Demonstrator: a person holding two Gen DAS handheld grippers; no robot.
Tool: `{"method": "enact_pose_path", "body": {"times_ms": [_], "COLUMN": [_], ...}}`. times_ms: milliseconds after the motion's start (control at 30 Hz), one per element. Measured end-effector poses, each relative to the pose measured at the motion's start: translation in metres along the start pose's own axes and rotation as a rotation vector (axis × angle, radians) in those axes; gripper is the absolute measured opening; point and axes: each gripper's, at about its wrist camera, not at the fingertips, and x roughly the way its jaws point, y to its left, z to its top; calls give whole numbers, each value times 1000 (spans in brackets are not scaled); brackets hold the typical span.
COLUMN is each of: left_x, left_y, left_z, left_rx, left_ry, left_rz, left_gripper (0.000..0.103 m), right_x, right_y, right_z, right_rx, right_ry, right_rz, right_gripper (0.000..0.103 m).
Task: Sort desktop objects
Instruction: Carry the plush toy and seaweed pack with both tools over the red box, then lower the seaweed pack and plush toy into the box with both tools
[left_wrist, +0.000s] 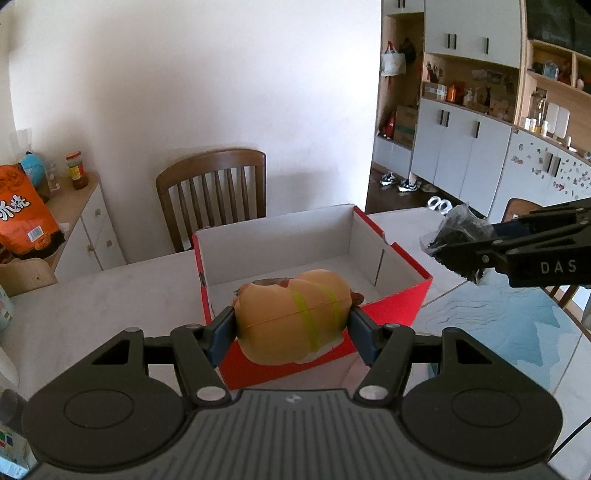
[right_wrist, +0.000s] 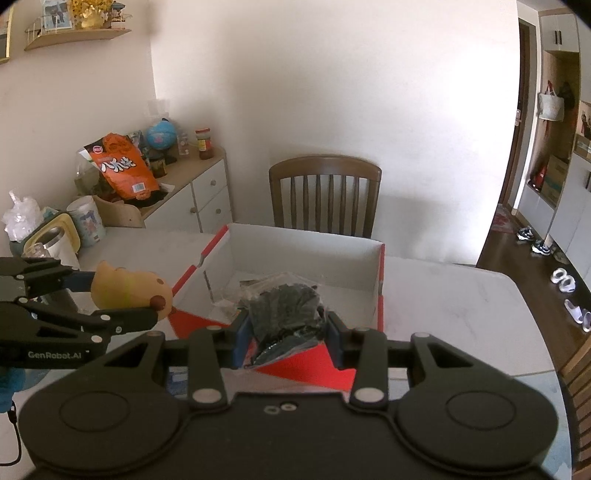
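Observation:
My left gripper (left_wrist: 291, 325) is shut on a toy hot dog (left_wrist: 291, 314), a tan bun with yellow-green stripes, held above the near wall of an open red box (left_wrist: 402, 306) with a white inside. The same toy hot dog (right_wrist: 129, 288) shows at the left of the right wrist view, in the left gripper (right_wrist: 147, 299). My right gripper (right_wrist: 288, 332) is shut on a clear bag of black stuff (right_wrist: 284, 310), over the near edge of the red box (right_wrist: 380, 291). In the left wrist view the right gripper (left_wrist: 461, 247) holds the bag (left_wrist: 458, 229) to the right of the box.
A wooden chair (left_wrist: 214, 192) stands behind the white table (left_wrist: 92, 295). A low cabinet (right_wrist: 192, 192) at the left carries an orange snack bag (right_wrist: 123, 166), a globe and jars. Cups and a container (right_wrist: 55, 236) stand on the table's left. Shelving (left_wrist: 480, 110) fills the right.

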Motion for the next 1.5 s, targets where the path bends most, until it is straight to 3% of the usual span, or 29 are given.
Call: {"method": "enact_pose_path", "body": {"times_ms": [967,1500], "left_x": [106,179], "left_y": [5,10], "left_z": [41,46], "left_rx": [35,46], "left_ry": [95,262], "left_rz": [6,-38], "left_gripper": [64,64], "right_x": [85,149], "right_y": [-38,-47], "right_z": [23,26], "right_rx": [43,14], "right_ry": [45,133], "right_rz": [-23,-60], "right_gripper": [41,41]}}
